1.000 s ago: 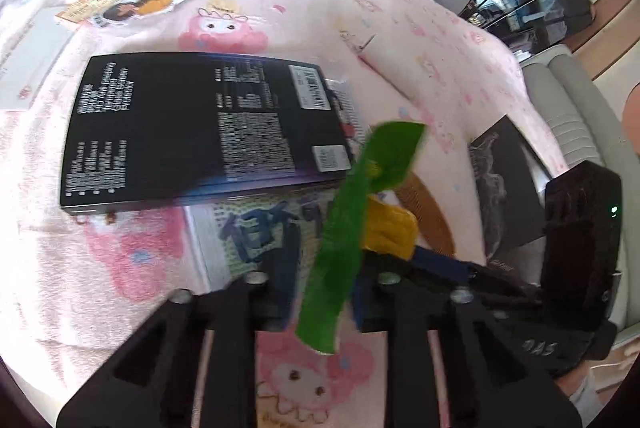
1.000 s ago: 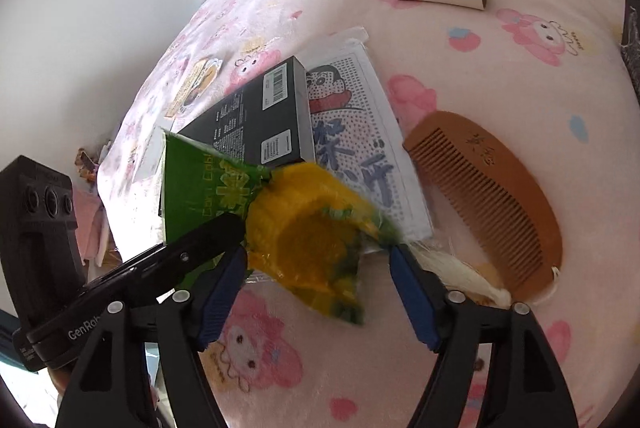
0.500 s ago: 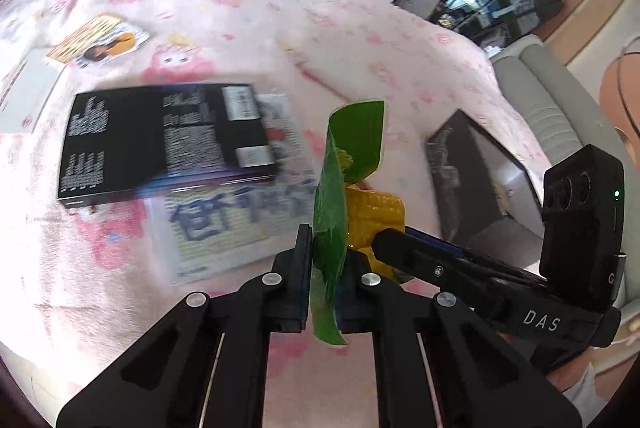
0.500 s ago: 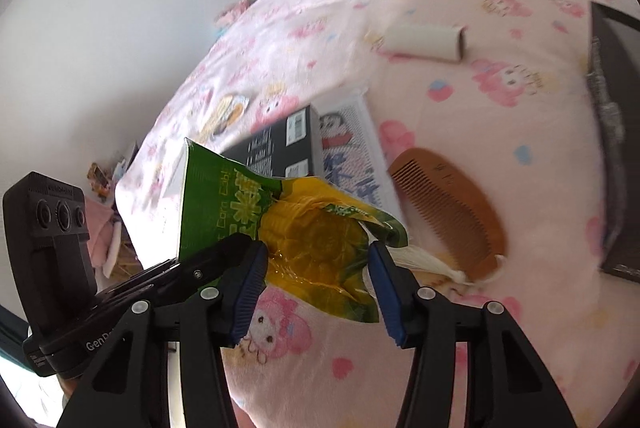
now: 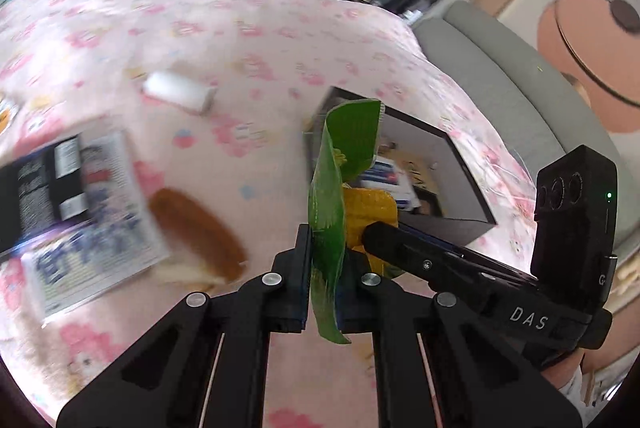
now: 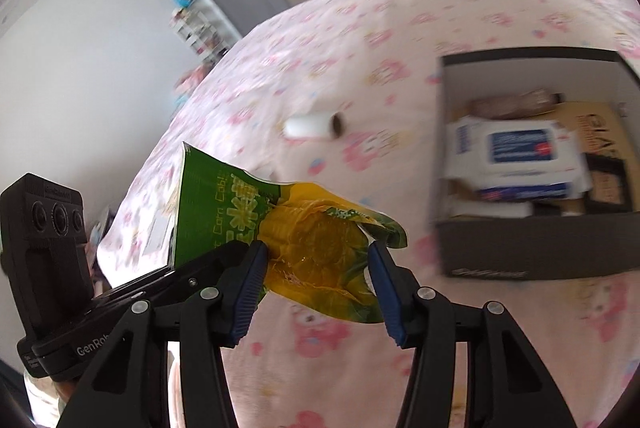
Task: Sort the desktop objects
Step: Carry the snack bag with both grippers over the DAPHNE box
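A green and yellow corn snack packet is held in the air by both grippers above the pink cartoon cloth. My left gripper is shut on its flat green end. My right gripper is shut on its bulging yellow end. A dark open box stands to the right, holding a white and blue wipes pack and other items; it also shows in the left wrist view behind the packet.
A white roll lies on the cloth beyond the packet. In the left wrist view a brown wooden comb, a printed card sleeve and a black box lie at the left. A grey sofa stands behind.
Both grippers have lifted the packet and swung it right, away from the black box and comb, toward the dark open box. The right gripper closed tighter on the yellow end.
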The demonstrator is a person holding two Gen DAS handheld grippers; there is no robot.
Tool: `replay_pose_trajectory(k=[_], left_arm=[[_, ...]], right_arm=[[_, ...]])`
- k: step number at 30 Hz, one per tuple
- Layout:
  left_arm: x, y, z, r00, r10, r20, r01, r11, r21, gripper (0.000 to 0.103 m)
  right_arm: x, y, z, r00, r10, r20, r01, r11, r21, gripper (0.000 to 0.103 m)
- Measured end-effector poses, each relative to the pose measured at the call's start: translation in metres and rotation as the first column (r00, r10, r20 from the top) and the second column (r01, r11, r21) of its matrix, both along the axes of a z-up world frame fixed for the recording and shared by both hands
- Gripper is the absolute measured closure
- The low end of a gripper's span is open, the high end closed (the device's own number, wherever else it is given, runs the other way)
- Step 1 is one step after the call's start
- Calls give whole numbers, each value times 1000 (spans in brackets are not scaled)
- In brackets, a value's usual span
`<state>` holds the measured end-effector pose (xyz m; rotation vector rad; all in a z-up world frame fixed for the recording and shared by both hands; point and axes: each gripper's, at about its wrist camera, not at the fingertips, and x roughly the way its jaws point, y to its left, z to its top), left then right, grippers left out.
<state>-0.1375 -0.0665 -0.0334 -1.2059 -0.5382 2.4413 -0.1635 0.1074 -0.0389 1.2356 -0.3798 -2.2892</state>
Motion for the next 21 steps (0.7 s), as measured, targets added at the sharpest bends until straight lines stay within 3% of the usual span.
replay_pose_trajectory(k=[15,21], left_arm=[[-62,167,18,973,-232,-12,232,973,-19,96],[-89,209,10,969,-248,16,248,969,-7,96]], right_arm=[[-20,156,23,969,-246,-22,247,969,17,55],[-39,197,22,961,-276,-15,276,960,47,55]])
